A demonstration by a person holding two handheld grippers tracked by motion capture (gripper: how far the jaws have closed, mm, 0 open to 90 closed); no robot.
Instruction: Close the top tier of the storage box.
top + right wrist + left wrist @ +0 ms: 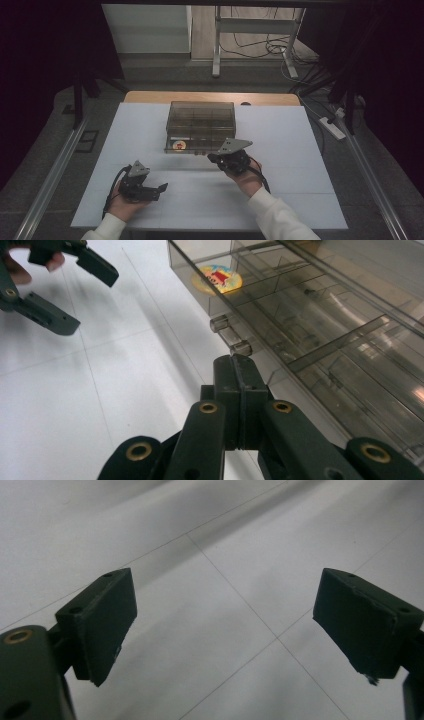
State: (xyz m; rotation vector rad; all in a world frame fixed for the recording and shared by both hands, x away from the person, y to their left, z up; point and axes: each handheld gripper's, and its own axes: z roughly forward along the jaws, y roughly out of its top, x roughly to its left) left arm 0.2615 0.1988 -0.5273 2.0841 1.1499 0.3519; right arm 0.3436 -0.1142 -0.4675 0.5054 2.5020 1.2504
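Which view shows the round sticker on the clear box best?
The right gripper view: the sticker is large, its colours plain, on the clear box. The high view shows it as a small spot.

No lettering can be read; the round sticker (pixel 217 278) on the clear compartment box (pixel 320 315) shows only a blurred red-and-yellow picture.

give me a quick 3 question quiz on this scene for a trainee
1. True or false: the left gripper is open over the bare table.
2. The right gripper is: A) wide open, B) shut near a latch of the box, C) inside the box.
3. What colourful thing is on the box's front wall?

Key:
1. True
2. B
3. A round sticker
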